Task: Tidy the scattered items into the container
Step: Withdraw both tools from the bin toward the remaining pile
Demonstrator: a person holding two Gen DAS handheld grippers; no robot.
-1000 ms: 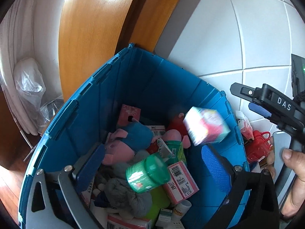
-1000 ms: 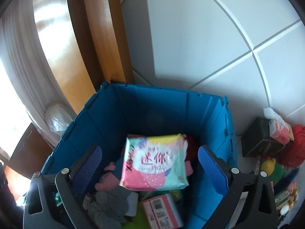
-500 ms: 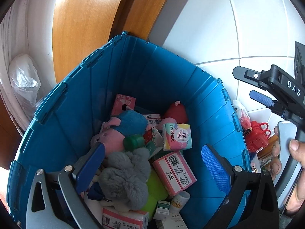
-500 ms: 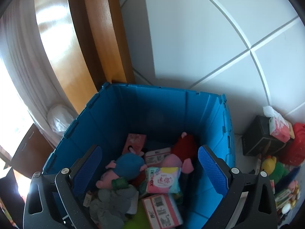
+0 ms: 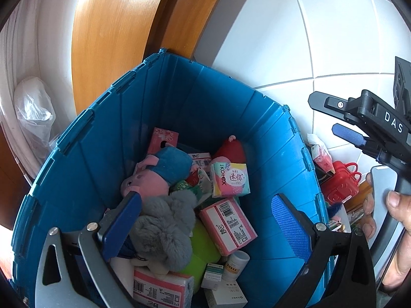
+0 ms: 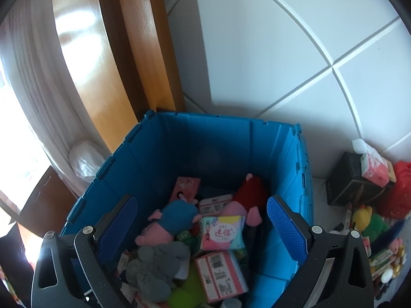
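Left gripper (image 5: pixel 208 220) and right gripper (image 6: pixel 203 220) both wide apart, holding nothing, above blue bin (image 5: pixel 218 102). Pink Kotex pack (image 5: pixel 230 179) on top; gray fluffy toy (image 5: pixel 164 228) hides things underneath.

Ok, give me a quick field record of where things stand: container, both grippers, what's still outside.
container: blue crate, on white tile floor, partly filled
top of pile: Kotex pack, grey plush
left gripper: open, empty, above crate
right gripper: open, empty, above crate
still outside: red container, tissue box, yellow-green toy, right of crate
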